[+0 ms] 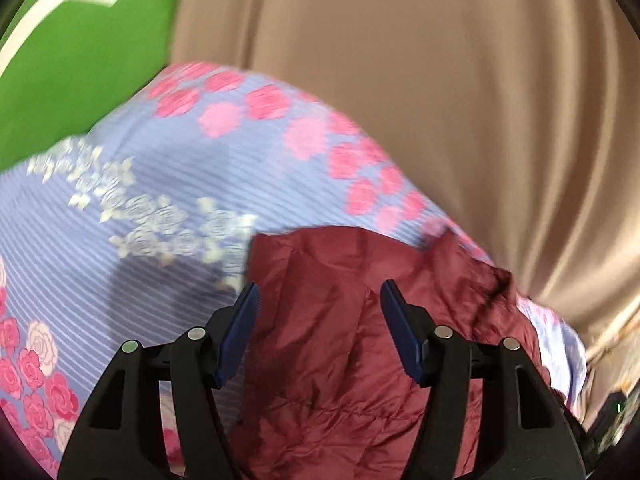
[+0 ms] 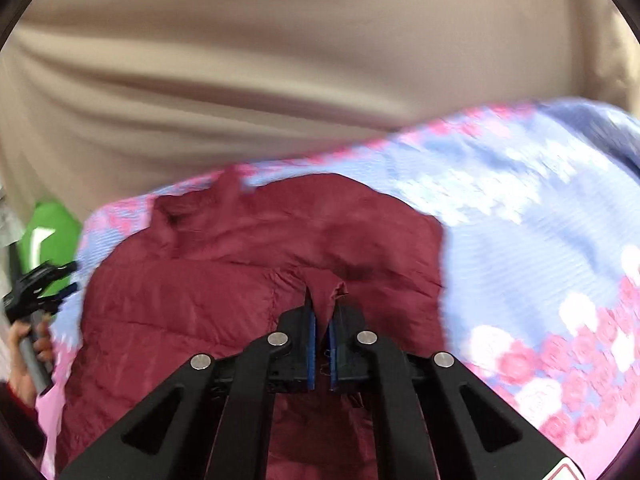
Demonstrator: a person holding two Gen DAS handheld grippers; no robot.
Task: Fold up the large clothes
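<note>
A dark red quilted jacket (image 1: 340, 340) (image 2: 192, 288) lies spread on a lavender bedsheet with pink and white roses (image 1: 160, 208) (image 2: 540, 240). My left gripper (image 1: 319, 288) hangs open over the jacket's near-left part, with nothing between its blue pads (image 1: 240, 332). My right gripper (image 2: 324, 300) is shut on a small raised fold of the jacket's fabric near its middle. The right wrist view also shows the left gripper (image 2: 40, 288) at the far left edge, held by a hand (image 2: 24, 360).
A beige curtain (image 1: 440, 80) (image 2: 280, 60) hangs close behind the bed's far side. A bright green object with a white mark (image 1: 80, 60) (image 2: 56, 220) stands past the bed's left corner. Both views are motion-blurred.
</note>
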